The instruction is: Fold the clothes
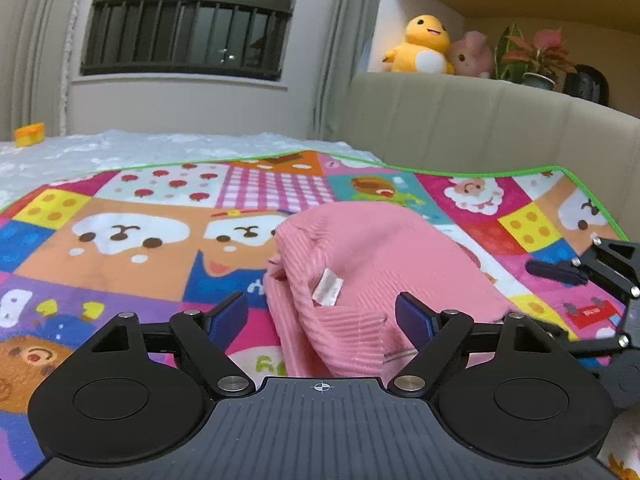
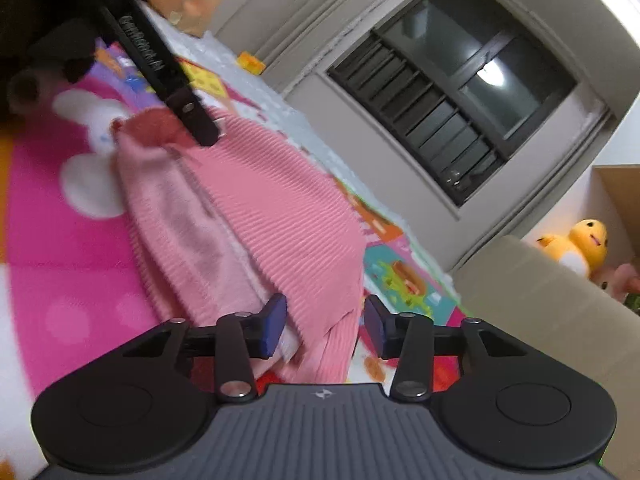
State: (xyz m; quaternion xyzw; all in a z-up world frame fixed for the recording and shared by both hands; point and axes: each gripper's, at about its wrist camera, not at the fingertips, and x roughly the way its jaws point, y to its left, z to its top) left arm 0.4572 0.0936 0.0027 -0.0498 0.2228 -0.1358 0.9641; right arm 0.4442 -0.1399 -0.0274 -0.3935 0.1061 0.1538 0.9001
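Showing white tag [image 1: 329, 292] on pink garment [image 1: 360, 272] | right wrist: tag hidden

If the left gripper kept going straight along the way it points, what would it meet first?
Most likely the pink ribbed garment: the left gripper is open with the cloth bunched between and just ahead of its fingers, near the white label. Exact depth is unclear.

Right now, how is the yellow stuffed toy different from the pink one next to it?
The yellow stuffed toy is bright yellow with a white belly; the pink stuffed toy is pale pink all over. The yellow one looks bigger and sits nearer the window; the pink one sits beside the potted plant. Both sit on the ledge behind the headboard.
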